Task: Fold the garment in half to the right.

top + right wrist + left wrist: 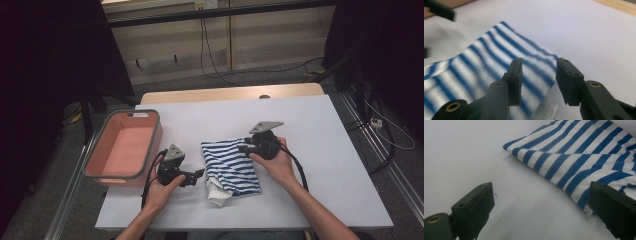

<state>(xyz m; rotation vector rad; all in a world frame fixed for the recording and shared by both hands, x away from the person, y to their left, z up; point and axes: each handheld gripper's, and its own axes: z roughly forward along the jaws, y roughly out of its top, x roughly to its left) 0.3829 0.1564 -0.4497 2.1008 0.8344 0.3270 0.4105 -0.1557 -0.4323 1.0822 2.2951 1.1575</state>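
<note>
Left tool (pixel 199 175) sits wide apart beside the striped cloth (pixel 231 165); right tool (pixel 242 147) hovers over its edge, jaws apart, gripping nothing.

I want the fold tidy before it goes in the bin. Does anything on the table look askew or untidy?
Yes. The folded striped cloth lies skewed to the table's edges, and a white part bunches out loosely from its near corner. The pink bin sits straight.
</note>
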